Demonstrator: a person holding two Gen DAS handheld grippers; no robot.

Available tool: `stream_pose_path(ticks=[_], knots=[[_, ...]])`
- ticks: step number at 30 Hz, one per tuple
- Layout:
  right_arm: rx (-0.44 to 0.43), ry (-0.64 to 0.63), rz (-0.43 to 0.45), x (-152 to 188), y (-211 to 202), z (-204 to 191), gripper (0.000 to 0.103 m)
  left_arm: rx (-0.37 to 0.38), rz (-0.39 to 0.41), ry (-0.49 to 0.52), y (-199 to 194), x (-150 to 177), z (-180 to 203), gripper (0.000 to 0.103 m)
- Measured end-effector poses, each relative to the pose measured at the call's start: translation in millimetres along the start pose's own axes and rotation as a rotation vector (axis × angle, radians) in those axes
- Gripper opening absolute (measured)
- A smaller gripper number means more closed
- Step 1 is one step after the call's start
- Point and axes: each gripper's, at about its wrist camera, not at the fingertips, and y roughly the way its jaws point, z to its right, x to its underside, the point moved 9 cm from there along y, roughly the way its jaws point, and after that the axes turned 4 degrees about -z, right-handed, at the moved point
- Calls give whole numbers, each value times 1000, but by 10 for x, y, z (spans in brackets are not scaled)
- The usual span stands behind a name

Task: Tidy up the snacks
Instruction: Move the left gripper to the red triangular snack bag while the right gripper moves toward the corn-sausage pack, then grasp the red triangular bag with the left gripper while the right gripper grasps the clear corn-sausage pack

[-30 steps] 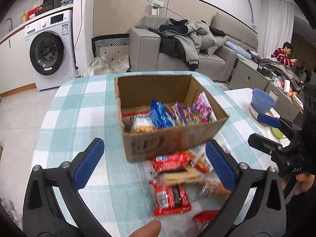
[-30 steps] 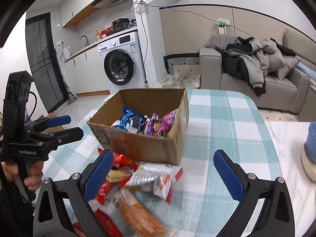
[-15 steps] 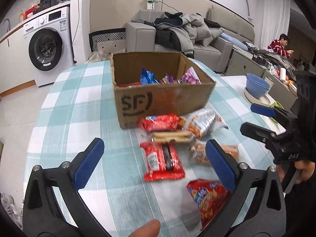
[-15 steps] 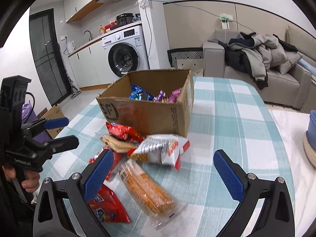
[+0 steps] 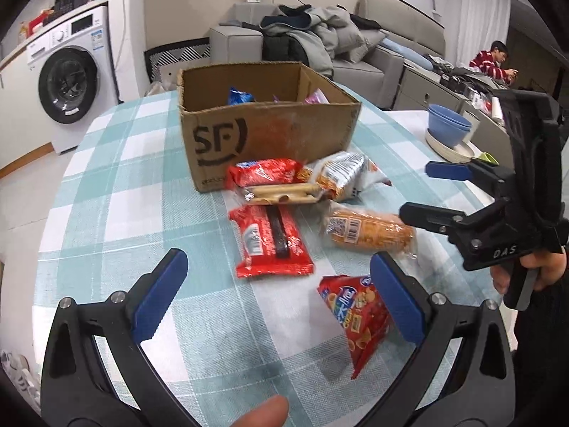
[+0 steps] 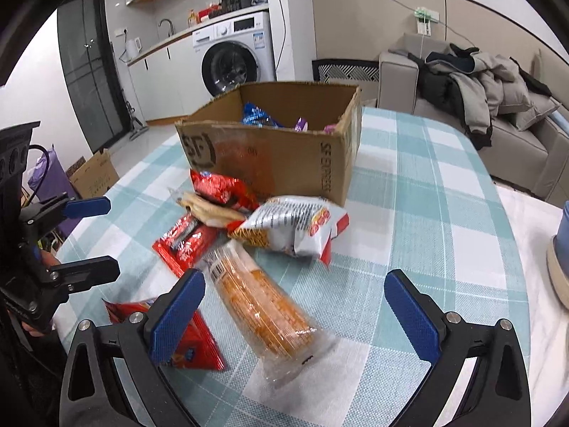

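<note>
Your left gripper (image 5: 277, 299) and right gripper (image 6: 293, 306) both hover with jaws wide apart, gripping nothing. The cardboard box (image 5: 270, 135) stands on the checked worktop (image 5: 117, 192), a few snacks already inside. In front of the box lie the loose packets: a red wafer pack (image 5: 272, 240), an orange clear-wrapped pack (image 6: 263, 306) and a red cracker bag (image 5: 355, 315).

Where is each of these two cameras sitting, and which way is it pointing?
Left wrist: on the left gripper, facing the box over loose snacks; its open fingers, a fingertip, and the right gripper show.
Right wrist: on the right gripper, facing the same box from its other corner; its open fingers and the left gripper show.
Shared: box, orange pack, washing machine, sofa.
</note>
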Motion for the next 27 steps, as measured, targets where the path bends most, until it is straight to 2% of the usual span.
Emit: stream_pose_path(ticks=[8, 14, 21, 23, 27], knots=[[4, -6, -8, 23, 29, 8, 103, 96, -15, 5, -8, 26, 138, 102], [8, -3, -11, 27, 29, 40, 103, 114, -54, 95, 49, 133, 332, 102], [9, 5, 1, 13, -16, 71, 103, 155, -40, 79, -9, 118, 336, 102], [9, 4, 0, 22, -15, 70, 103, 181, -51, 79, -9, 136, 352, 102], [6, -1, -9, 37, 15, 51, 103, 187, -75, 117, 30, 200, 434, 102]])
